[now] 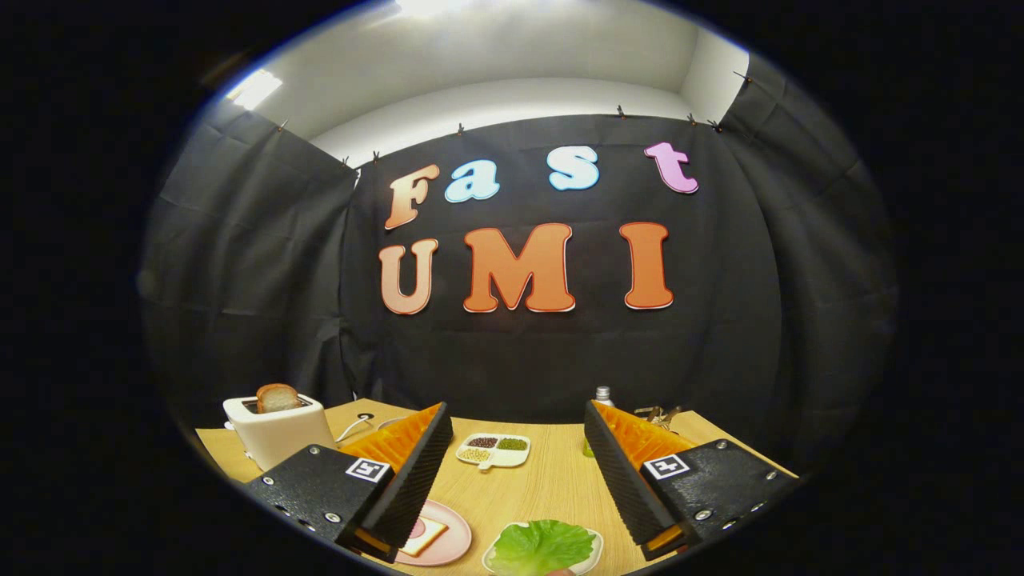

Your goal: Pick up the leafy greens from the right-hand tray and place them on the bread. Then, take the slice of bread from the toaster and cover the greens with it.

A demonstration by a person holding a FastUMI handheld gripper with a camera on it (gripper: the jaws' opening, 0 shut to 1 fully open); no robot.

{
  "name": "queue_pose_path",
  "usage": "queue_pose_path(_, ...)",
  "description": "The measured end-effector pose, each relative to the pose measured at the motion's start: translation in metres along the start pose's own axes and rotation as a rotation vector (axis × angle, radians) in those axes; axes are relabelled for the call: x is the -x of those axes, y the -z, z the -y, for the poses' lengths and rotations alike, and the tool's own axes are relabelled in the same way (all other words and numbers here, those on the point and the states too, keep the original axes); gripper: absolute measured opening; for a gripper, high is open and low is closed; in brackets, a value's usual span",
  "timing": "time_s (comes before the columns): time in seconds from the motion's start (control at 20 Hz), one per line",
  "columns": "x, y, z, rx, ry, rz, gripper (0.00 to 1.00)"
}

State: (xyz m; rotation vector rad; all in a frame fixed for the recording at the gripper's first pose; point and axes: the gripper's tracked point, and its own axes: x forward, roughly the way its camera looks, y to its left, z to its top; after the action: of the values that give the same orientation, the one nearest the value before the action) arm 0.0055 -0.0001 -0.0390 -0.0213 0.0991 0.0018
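Leafy greens (pixel 542 546) on tray, hand-held gripper (pixel 518 424) spread wide

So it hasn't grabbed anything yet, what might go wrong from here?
The fingers stand wide open with nothing between them. The floppy lettuce leaf in its white tray may slip or tear when pinched. The bread on the pink plate is partly hidden behind the left finger, so the leaf could land off it. The toast sits deep in the toaster and may snag on lifting.

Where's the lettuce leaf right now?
Gripper view: the green lettuce leaf lies on its white tray between the open jaws, right of the pink plate.
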Motion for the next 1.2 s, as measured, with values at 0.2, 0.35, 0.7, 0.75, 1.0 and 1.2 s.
queue_pose_path(0.2, -0.002, 0.02, 0.0, -0.014, -0.003, -0.068, 0.99)
queue_pose_path(0.35, -0.002, 0.041, 0.003, -0.01, 0.021, -0.157, 0.99)
queue_pose_path(0.7, -0.001, 0.09, 0.004, 0.004, 0.039, -0.378, 1.0)
queue_pose_path(0.75, 0.001, 0.096, 0.004, -0.01, 0.04, -0.415, 1.0)
queue_pose_path(1.0, 0.005, 0.137, 0.005, -0.079, 0.046, -0.6, 1.0)
queue_pose_path(1.2, 0.013, 0.17, 0.003, -0.135, 0.05, -0.753, 1.0)
